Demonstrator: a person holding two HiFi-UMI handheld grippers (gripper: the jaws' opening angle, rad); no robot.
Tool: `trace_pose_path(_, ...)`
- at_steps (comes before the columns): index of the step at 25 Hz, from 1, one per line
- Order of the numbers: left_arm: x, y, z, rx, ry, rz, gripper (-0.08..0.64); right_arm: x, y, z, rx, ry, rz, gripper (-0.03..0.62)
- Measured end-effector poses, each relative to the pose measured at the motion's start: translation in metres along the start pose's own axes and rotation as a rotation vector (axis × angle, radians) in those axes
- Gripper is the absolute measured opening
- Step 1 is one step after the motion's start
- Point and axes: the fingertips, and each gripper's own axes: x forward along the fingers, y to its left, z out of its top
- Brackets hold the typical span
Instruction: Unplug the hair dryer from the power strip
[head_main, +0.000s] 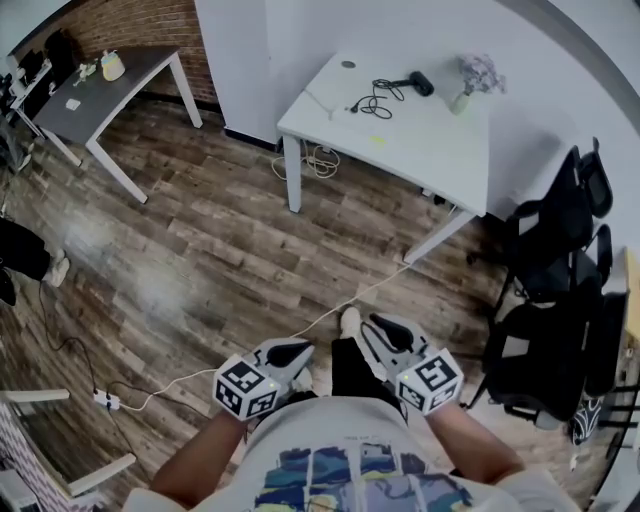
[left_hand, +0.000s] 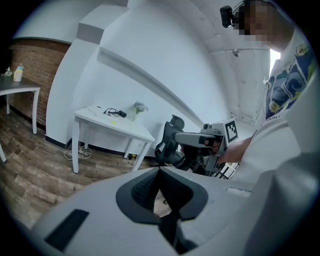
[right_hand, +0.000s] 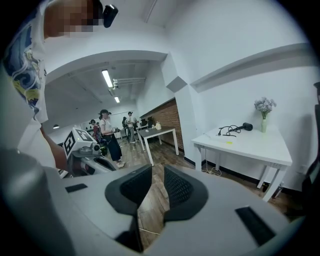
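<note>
The black hair dryer lies far off on a white table, its black cord coiled beside it; it also shows small in the left gripper view and the right gripper view. A white power strip lies on the wood floor at lower left, with a white cable running from it toward the table. Both grippers are held close to my body, well away from all of these. The left gripper has its pads meeting at the tips, with nothing held. The right gripper stands open and empty.
Black office chairs crowd the right side. A grey table stands at the back left by a brick wall. A vase of flowers sits on the white table. Several people stand far down the room.
</note>
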Motion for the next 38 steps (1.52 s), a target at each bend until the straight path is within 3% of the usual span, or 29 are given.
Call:
trace_pose_path(5,0.032,0.040,0.032,0.009,0.015,0.031,0.002,0.038,-0.045,0.016,0.008,-0.005,0.039,0.078)
trace_pose_path(13,0.116,0.097,0.111,0.024,0.043,0.083,0.002,0.087,-0.155,0.052,0.020,0.006,0.101,0.077)
trace_pose_path(24,0.206,0.157,0.194,0.051,0.030,0.152,0.002,0.121,-0.268,0.079,0.021,0.011,0.155,0.074)
trace_pose_path(30,0.228,0.182,0.225,0.062,0.013,0.156,0.002,0.138,-0.299,0.092,0.038,0.013,0.137,0.074)
trace_pose_path(38,0.257,0.255,0.264,0.059,0.003,0.118,0.002,0.181,-0.343,0.105,0.054,0.027,0.057,0.075)
